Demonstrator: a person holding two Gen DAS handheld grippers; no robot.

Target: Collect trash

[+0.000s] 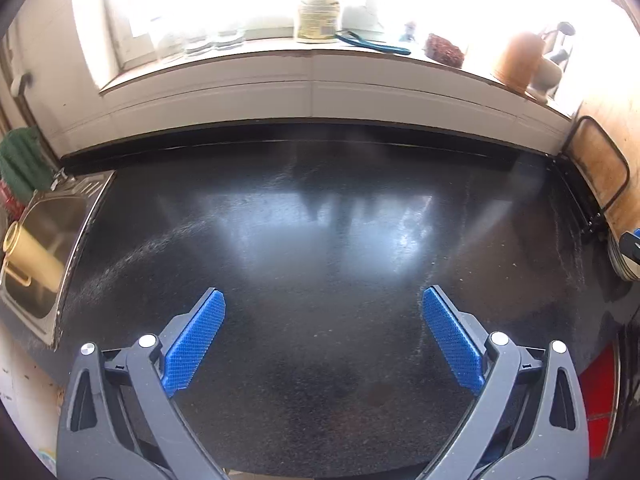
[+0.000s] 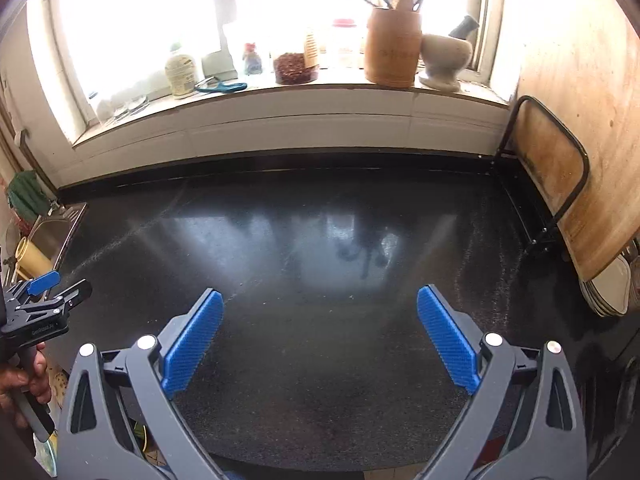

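In right view alone, left gripper [image 2: 64, 286].

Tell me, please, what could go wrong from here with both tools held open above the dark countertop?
No trash shows on the black countertop, so either open tool, left tool or right tool, might grab something that is not trash. A reach toward the windowsill could tip the wooden utensil holder or the mortar. Window glare hides small items, so scraps there may be missed.
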